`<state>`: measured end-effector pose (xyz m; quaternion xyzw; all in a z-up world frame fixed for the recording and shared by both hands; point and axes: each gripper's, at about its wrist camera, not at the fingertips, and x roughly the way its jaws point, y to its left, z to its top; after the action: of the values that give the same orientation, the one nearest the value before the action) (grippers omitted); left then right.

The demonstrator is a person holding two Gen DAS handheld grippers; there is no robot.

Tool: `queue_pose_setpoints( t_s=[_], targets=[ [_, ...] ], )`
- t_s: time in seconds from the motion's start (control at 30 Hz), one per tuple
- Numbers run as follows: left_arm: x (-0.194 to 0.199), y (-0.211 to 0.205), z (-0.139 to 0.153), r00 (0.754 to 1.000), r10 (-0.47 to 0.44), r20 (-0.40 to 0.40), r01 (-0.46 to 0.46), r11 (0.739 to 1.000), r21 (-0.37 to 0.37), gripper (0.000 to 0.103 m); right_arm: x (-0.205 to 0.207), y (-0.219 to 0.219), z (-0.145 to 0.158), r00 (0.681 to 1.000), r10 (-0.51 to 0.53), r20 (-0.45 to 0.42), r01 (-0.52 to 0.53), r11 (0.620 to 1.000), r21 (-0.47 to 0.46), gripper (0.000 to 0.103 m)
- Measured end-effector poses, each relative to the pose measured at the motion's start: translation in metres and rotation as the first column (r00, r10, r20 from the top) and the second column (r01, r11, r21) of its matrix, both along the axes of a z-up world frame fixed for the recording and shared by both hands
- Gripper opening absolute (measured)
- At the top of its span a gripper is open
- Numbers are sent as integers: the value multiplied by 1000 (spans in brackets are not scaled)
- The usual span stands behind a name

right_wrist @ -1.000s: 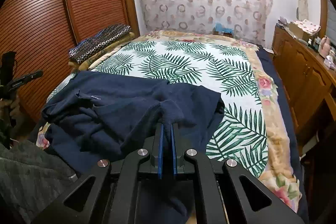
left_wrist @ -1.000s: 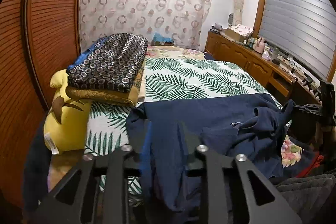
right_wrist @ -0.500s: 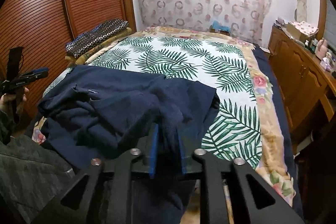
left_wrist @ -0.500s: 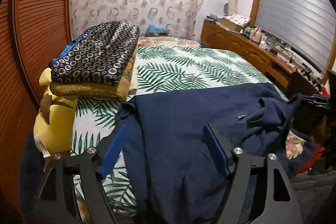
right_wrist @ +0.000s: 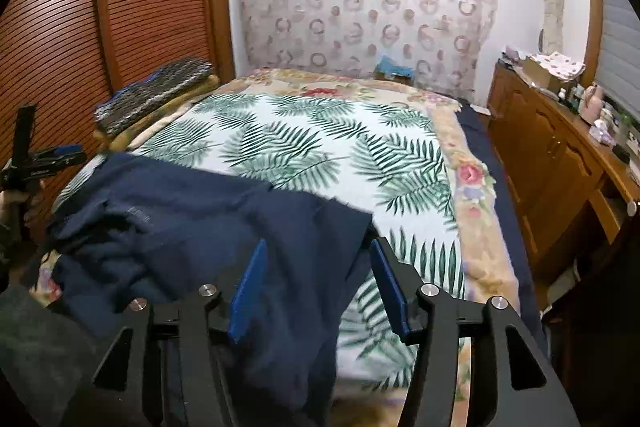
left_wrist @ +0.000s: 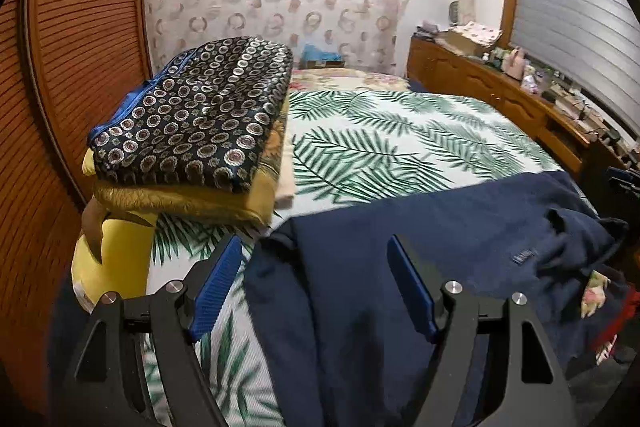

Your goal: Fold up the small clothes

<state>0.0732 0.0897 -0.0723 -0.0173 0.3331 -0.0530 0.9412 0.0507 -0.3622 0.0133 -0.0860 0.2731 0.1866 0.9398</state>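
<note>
Both tongs, the left gripper and the right gripper, are wide apart (holding nothing) over the dark blue shirt on the leafy bed cover.

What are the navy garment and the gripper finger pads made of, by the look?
Navy garment: soft matte knit, probably cotton jersey or sweatshirt fabric; it slumps in loose folds with no sheen. Left gripper finger pads: blue, finely ribbed, likely rubber or soft plastic, on matte black rigid fingers.
</note>
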Motion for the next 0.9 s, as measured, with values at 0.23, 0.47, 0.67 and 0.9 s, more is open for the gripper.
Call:
queue_pose_setpoints(
  t_s=[0.23, 0.47, 0.67, 0.9],
  targets=[
    [34, 3, -16, 999, 16, -48, -14, 999, 39, 76, 70, 10, -27, 995, -21, -99, 22, 1000, 9, 57],
    [50, 12, -35, 993, 38, -114, -31, 998, 63, 76, 106, 22, -40, 984, -24, -175, 25, 1000, 0, 57],
    [55, 15, -42, 989, 31, -146, -24, 999, 46, 76, 112, 26, -46, 982, -22, -189, 22, 1000, -4, 58],
    [61, 21, -46, 984, 11, -177, -14, 1000, -17, 76, 118, 23, -54, 981, -16, -193, 17, 1000, 3, 60]
  ],
)
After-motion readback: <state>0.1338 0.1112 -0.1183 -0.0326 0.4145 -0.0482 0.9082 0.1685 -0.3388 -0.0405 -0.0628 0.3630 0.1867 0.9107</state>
